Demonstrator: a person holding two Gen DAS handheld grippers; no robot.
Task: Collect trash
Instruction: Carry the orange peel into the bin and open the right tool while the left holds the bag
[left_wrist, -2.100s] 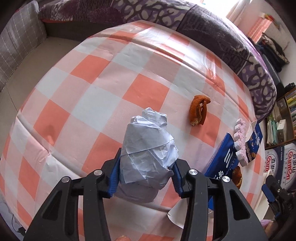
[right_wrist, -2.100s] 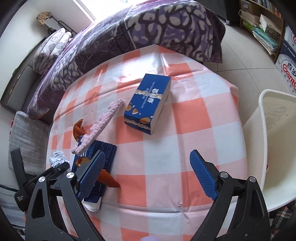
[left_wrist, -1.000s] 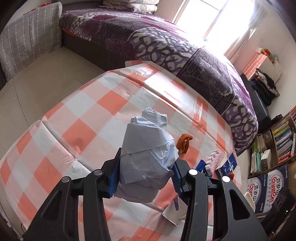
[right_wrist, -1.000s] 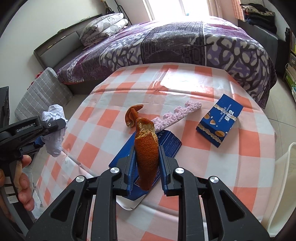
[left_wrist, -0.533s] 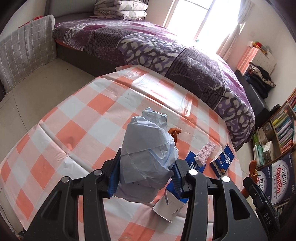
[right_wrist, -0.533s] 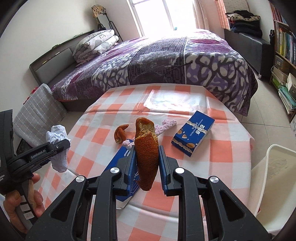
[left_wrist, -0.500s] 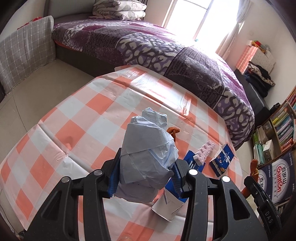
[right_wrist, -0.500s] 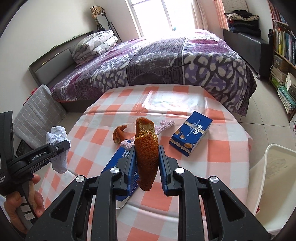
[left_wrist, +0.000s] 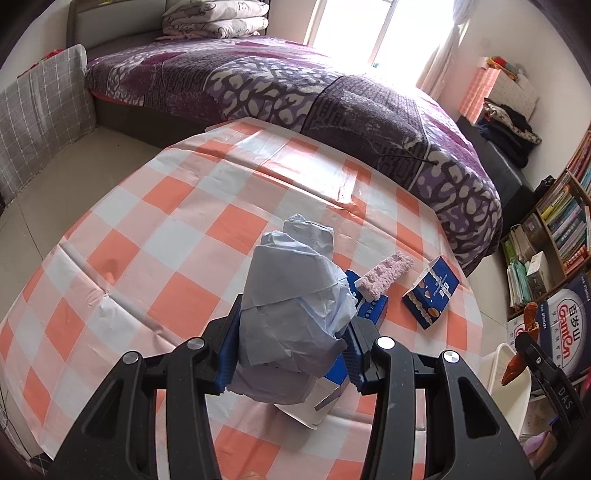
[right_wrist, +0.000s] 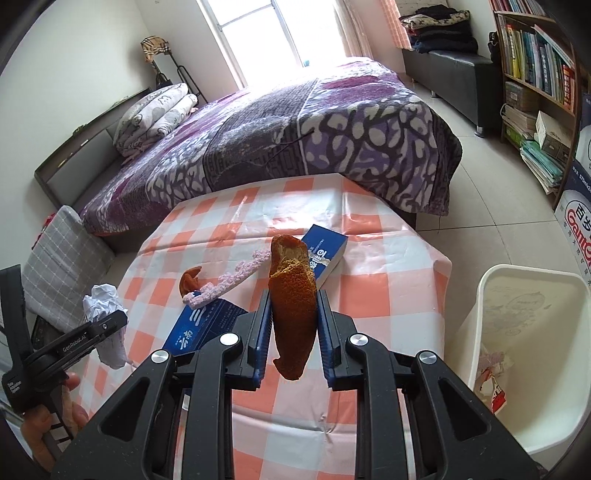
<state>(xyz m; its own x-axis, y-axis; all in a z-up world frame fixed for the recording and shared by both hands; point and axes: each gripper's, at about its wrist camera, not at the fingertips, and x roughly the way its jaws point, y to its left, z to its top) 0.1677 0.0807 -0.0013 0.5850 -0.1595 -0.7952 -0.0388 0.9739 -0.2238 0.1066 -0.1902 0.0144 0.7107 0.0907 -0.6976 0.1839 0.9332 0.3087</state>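
Pale blue-grey crumpled paper (left_wrist: 291, 314) is clamped between the fingers (left_wrist: 229, 343) of the left gripper (left_wrist: 290, 349), held above the checked surface (left_wrist: 184, 236). Beyond it, a flattened blue carton (left_wrist: 371, 308), a pink strip (left_wrist: 386, 275) lying across the carton, and a small blue box (left_wrist: 430, 297) are seen on the surface. At the right edge, an orange peel (left_wrist: 519, 347) is seen in the right gripper over a white bin (left_wrist: 508, 380).

Orange peel (right_wrist: 291, 306) is pinched upright between the fingers (right_wrist: 258, 339) of the right gripper (right_wrist: 291, 341), above the surface (right_wrist: 388, 295). A second peel (right_wrist: 189, 278) is seen just beside the pink strip (right_wrist: 232, 282), which rests on the flattened blue carton (right_wrist: 207, 325); the small blue box (right_wrist: 327, 254) lies behind. The white bin (right_wrist: 532, 354) stands on the floor to the right, with scraps inside. At the left, the crumpled paper (right_wrist: 105, 319) is held in the left gripper (right_wrist: 110, 325).
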